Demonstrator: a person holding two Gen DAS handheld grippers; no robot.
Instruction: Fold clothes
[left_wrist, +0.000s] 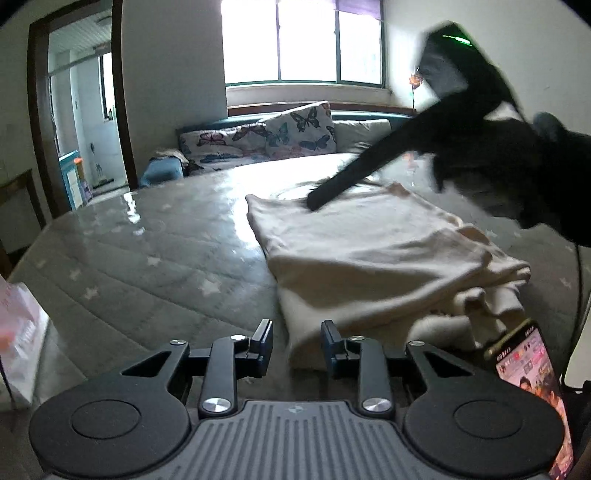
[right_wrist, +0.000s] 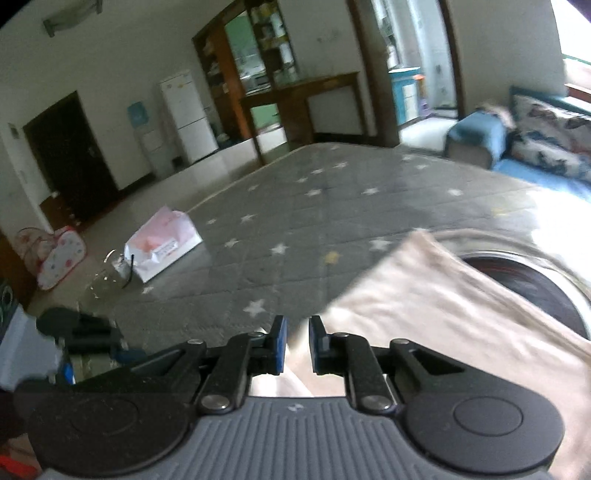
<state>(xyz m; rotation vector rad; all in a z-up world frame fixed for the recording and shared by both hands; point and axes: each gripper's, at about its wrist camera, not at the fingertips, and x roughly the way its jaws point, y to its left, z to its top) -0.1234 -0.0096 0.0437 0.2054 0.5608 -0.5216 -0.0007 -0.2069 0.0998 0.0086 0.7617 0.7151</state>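
Cream garment (left_wrist: 369, 254) lies half-folded on the star-print mattress (left_wrist: 129, 258), one side doubled over and the near-right end still bunched. Probably laid flat there so the edges can be squared.

Left gripper (left_wrist: 297, 345) sits low at the near hem, jaws part open. Cloth shows in the gap, but the pads don't look to be pressing it, so I read it as holding nothing. Likely parked to pin or pick up that corner.

Right gripper (right_wrist: 297, 343) is over the far side of the garment, jaws a narrow slit apart. Cloth is visible behind the gap, but I can't tell if it is pinched. From the left wrist view it's motion-blurred, reaching down toward the far edge, likely to smooth or lift it.

Phone (left_wrist: 532, 387) is propped at the right, clear of the fold area.
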